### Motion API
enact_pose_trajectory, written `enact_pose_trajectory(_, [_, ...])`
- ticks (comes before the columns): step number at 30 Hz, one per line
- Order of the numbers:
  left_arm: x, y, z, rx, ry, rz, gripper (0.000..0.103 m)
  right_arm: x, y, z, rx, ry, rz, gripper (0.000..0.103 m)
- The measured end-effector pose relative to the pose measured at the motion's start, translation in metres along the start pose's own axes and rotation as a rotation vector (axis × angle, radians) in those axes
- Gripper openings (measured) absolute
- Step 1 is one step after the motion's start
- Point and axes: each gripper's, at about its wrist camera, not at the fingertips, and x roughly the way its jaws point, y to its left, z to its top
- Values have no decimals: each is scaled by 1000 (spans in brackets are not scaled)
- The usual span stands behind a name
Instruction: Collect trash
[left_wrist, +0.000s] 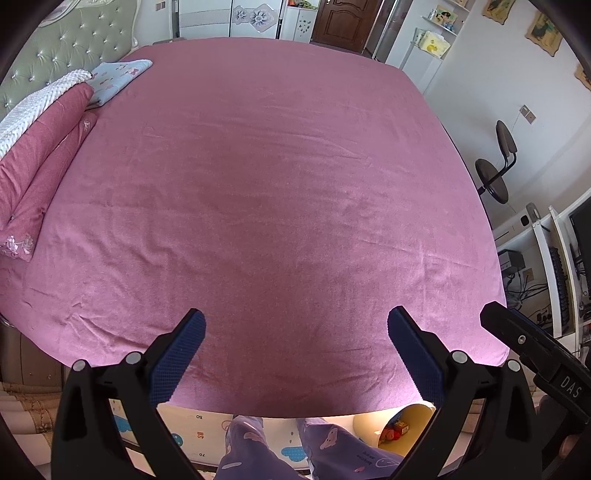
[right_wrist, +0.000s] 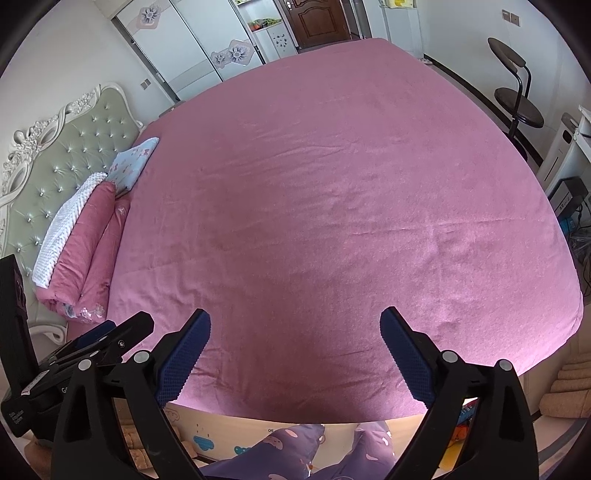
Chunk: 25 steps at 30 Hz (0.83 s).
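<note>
My left gripper (left_wrist: 295, 314) hangs open over the near edge of a bed with a pink sheet (left_wrist: 280, 192), nothing between its blue pads. My right gripper (right_wrist: 295, 314) is also open and holds nothing, over the same sheet (right_wrist: 332, 206). The two grippers are side by side: a right finger (left_wrist: 496, 319) shows at the left wrist view's right edge, and a left finger (right_wrist: 136, 326) at the lower left of the right wrist view. A cream-yellow bin (left_wrist: 419, 411) stands on the floor below the bed edge with coloured wrappers (left_wrist: 395, 432) inside. No loose trash shows on the sheet.
Folded pink and white bedding (left_wrist: 40, 147) and a blue pillow (left_wrist: 118, 77) lie by the tufted headboard (left_wrist: 62, 59). A dark stool (left_wrist: 493, 177) and a computer desk (left_wrist: 546, 266) stand right of the bed. A person's legs in purple trousers (left_wrist: 295, 450) stand on a play mat.
</note>
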Motion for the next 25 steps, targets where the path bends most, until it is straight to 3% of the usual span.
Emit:
enact_pose_trajectory(19, [-5, 15, 5, -65, -21, 64, 99, -1, -4, 2, 20, 3, 9, 90])
enact_pose_trajectory(25, [-7, 10, 6, -31, -25, 80, 99, 0, -3, 4, 17, 5, 13, 90])
